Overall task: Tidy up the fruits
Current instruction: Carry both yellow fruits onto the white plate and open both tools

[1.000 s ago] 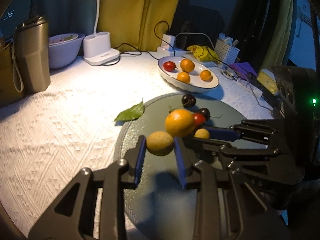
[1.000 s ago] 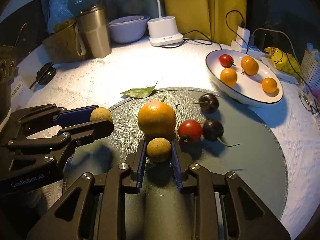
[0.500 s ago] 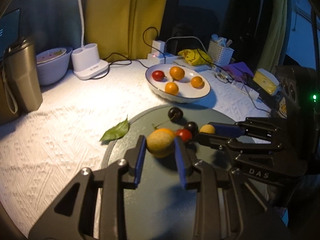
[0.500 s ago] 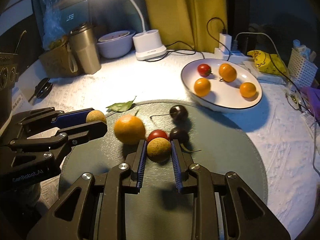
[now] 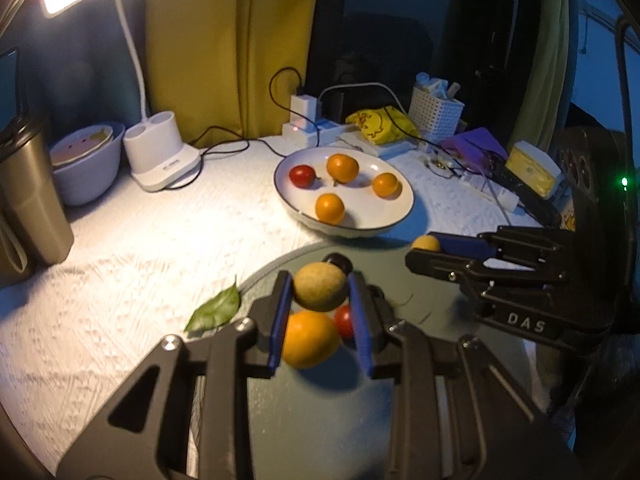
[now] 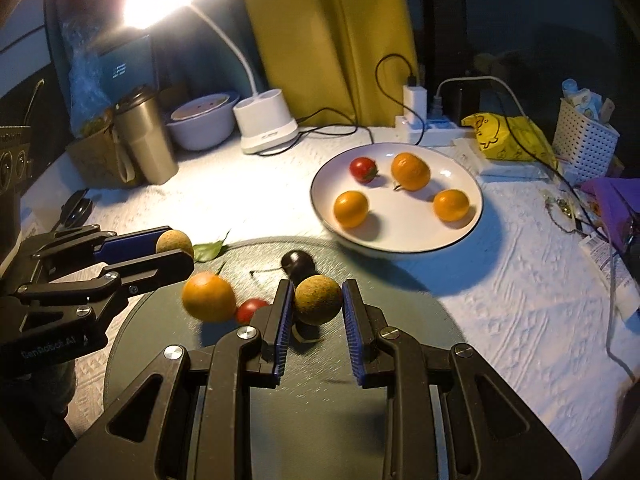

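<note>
My left gripper (image 5: 319, 292) is shut on a small tan round fruit (image 5: 320, 286), held above the dark round mat (image 5: 328, 408). My right gripper (image 6: 317, 300) is shut on a second tan round fruit (image 6: 318, 299), also lifted over the mat (image 6: 400, 320). Each gripper shows in the other's view, the left gripper (image 6: 176, 248) at the left and the right gripper (image 5: 424, 250) at the right. On the mat lie an orange (image 6: 209, 297), a red cherry tomato (image 6: 251, 309) and a dark cherry (image 6: 296, 262). Beyond stands a white plate (image 6: 472, 216) with three oranges and a red tomato.
A green leaf (image 5: 216, 310) lies at the mat's left edge. A white lamp base (image 6: 266, 126), a bowl (image 6: 200, 120) and a steel tumbler (image 6: 146, 136) stand at the back left. Cables, a power strip (image 6: 424, 122), a yellow bag (image 6: 508, 136) and a white basket (image 6: 586, 138) crowd the back right.
Both grippers have risen and moved toward the white plate, each carrying its tan fruit. The plate now looks nearer, and the fruits on the mat have slid lower in both views.
</note>
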`<state>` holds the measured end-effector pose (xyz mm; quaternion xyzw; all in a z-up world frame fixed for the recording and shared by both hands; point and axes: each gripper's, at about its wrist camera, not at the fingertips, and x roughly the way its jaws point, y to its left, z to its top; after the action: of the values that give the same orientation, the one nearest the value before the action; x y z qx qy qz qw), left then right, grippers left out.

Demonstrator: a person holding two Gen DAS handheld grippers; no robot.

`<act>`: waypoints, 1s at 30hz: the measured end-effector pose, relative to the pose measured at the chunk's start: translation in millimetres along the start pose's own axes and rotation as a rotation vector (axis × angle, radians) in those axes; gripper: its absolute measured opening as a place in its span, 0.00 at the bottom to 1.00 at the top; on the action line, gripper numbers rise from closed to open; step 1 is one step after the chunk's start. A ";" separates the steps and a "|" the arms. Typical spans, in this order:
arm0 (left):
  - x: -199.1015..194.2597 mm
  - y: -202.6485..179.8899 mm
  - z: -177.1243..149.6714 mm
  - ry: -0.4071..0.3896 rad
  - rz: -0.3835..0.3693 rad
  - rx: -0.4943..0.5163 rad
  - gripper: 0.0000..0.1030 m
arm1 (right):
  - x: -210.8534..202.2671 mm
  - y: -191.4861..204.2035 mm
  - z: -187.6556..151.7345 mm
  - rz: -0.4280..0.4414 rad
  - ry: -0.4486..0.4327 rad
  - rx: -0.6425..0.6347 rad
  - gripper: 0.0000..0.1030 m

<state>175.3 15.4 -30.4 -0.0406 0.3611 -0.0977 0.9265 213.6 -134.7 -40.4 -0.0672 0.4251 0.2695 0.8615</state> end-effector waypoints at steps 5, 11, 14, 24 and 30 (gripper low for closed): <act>8.7 -1.1 11.7 0.002 -0.001 0.010 0.29 | 2.4 -12.9 8.1 -0.007 -0.012 0.012 0.26; 23.0 -0.2 27.6 0.003 -0.010 0.020 0.29 | 9.2 -29.4 18.3 -0.012 -0.022 0.029 0.26; 32.6 1.2 35.3 0.009 -0.016 0.024 0.29 | 14.2 -36.2 23.4 -0.014 -0.023 0.035 0.26; 68.5 4.0 58.7 0.032 -0.026 0.036 0.29 | 36.4 -58.7 37.9 -0.015 -0.017 0.055 0.26; 88.3 5.9 68.7 0.047 -0.031 0.029 0.29 | 45.7 -65.6 43.1 -0.012 -0.014 0.059 0.26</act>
<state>286.2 2.9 -39.1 -0.0306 0.3807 -0.1183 0.9166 300.4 -156.7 -55.8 -0.0423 0.4263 0.2523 0.8677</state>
